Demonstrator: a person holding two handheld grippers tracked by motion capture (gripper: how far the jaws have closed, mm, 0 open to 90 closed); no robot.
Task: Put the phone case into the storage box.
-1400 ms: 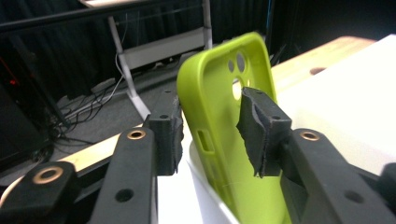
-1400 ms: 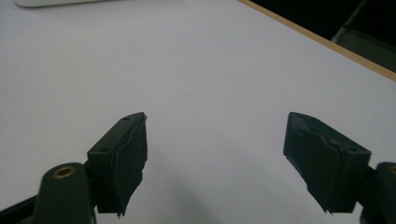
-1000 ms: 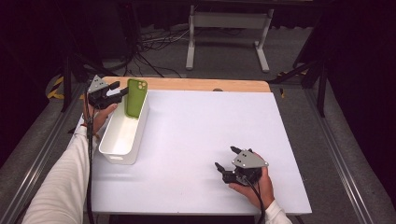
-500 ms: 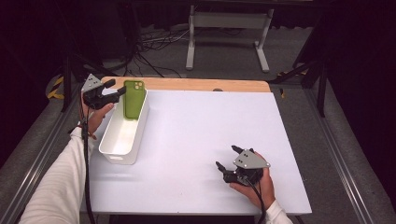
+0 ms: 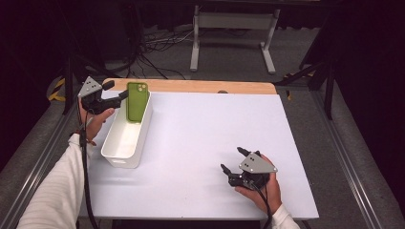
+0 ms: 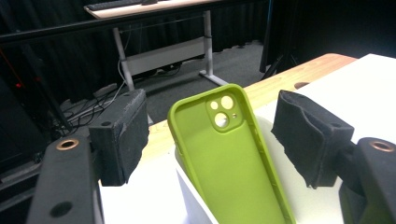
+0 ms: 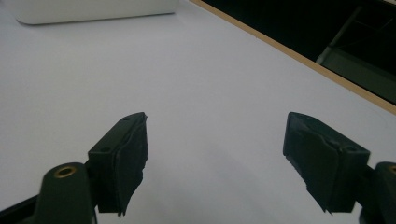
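At the table's far left corner, the green case (image 5: pixel 136 101) leaned upright against the end wall of the white bin (image 5: pixel 125 143), free of the left gripper (image 5: pixel 116 91), whose jaws had just been opening and stood spread on either side of it. Judged so, the release was finishing; next came backing away without tipping it. The right gripper (image 5: pixel 234 161) rested on the table (image 5: pixel 191 138), jaws spread, empty. The case's foot sat hidden inside the bin.

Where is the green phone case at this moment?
In the high view, the green phone case stands tilted at the far end of the white bin, on the table's left side, close to the open left tool.
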